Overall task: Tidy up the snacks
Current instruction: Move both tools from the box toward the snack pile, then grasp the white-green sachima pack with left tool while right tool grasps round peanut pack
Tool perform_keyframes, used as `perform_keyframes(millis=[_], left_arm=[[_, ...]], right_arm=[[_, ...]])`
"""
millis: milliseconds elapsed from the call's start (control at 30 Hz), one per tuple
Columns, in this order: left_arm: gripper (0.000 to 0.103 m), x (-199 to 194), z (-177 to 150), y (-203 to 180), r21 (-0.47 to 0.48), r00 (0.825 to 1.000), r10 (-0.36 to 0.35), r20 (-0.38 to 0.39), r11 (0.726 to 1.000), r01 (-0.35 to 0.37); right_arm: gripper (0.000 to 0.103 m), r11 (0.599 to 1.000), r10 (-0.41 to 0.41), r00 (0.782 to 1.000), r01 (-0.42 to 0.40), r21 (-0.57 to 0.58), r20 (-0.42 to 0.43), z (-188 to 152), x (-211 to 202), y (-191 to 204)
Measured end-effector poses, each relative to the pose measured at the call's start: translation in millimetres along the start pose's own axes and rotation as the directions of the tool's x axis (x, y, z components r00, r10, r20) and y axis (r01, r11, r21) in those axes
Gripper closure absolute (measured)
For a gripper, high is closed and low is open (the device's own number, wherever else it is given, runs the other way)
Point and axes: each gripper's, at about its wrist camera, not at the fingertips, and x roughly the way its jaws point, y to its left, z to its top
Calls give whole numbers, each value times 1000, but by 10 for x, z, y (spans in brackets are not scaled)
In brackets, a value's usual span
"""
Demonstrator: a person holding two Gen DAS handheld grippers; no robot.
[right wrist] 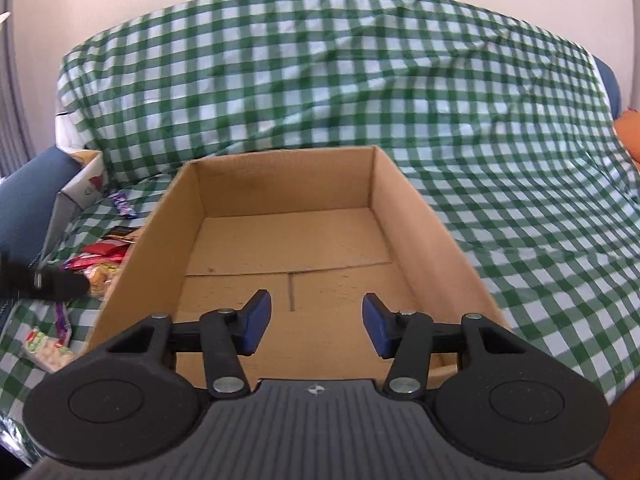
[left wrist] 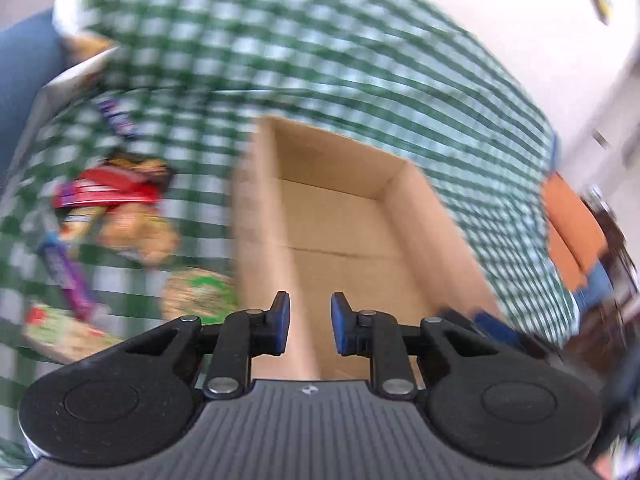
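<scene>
Snack packets [left wrist: 116,216] smeared by motion blur, labels unreadable; white box [right wrist: 82,184] half hidden.

Cardboard box [right wrist: 280,240] open-topped, snacks [right wrist: 100,264] crowding its left

Left gripper [left wrist: 310,322]: fingers parted by a narrow gap, nothing between blue pads [left wrist: 282,322], view motion-blurred. Right gripper [right wrist: 316,324]: fingers spread wider, nothing held, pads [right wrist: 256,320] angled outward, view sharp.

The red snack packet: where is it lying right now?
The red snack packet lies on the checked cloth in the snack pile just left of the cardboard box, in both wrist views; neither gripper touches it.
</scene>
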Motion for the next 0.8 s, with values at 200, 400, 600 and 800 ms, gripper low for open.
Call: perform_keyframes(millis=[200, 400, 600, 800], left_arm=[[79, 211, 136, 939, -180, 996, 58, -60, 981, -68], [65, 536, 70, 1256, -246, 994, -21, -108, 969, -6], [63, 858, 48, 1341, -249, 995, 7, -96, 968, -31], [59, 1237, 113, 1258, -240, 994, 10, -105, 970, -35]], right_arm=[[50, 996, 58, 998, -57, -65, 3, 26, -87, 309], [50, 981, 108, 993, -97, -171, 52, -67, -43, 722], [48, 951, 147, 988, -127, -283, 52, -109, -81, 979], [45, 933, 183, 982, -158, -325, 48, -104, -128, 1061]])
